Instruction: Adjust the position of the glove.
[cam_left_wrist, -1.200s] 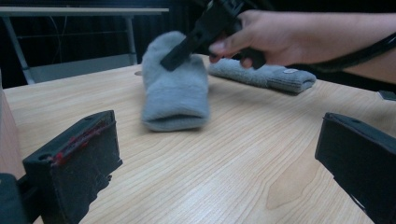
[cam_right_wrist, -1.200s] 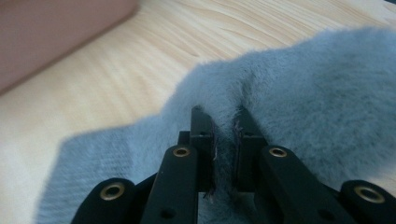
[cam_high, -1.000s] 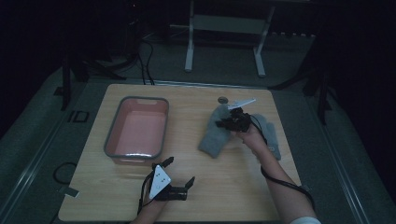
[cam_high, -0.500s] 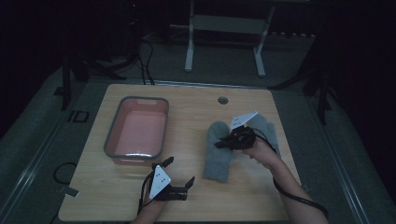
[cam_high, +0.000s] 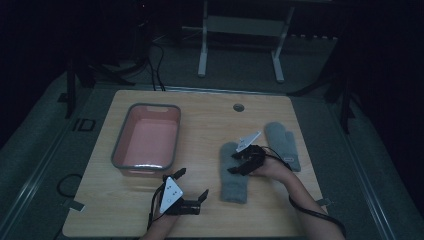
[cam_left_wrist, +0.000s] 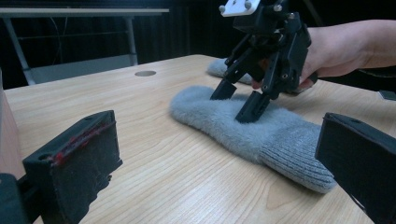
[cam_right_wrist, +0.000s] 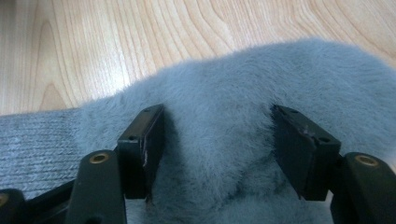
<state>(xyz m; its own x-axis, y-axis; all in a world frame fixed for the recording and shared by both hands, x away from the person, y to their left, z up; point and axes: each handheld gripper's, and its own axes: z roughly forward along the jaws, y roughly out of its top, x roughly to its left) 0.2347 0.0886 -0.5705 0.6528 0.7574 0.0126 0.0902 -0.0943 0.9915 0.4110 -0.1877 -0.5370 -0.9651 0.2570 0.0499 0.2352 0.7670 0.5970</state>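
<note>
Right gripper view: right gripper (cam_right_wrist: 219, 154) jaws apart, pressed into fluffy grey mitten (cam_right_wrist: 243, 107), pile bulging btwn them, not clamped yet. Step, prob.: grasping mitten; next needs jaws closing, then lift. 2nd mitten (cam_high: 282, 144) just beyond it; pink tub (cam_high: 147, 137) well off toward other hand. Left gripper (cam_high: 192, 187) wide apart, idle, holds nothing. Nothing blocks.

A rectangular pink plastic bin (cam_high: 147, 141) is set left of two fuzzy grey mittens (cam_high: 237, 172) (cam_high: 282, 144) (side by side) on the light wooden table (cam_high: 202, 112).
</note>
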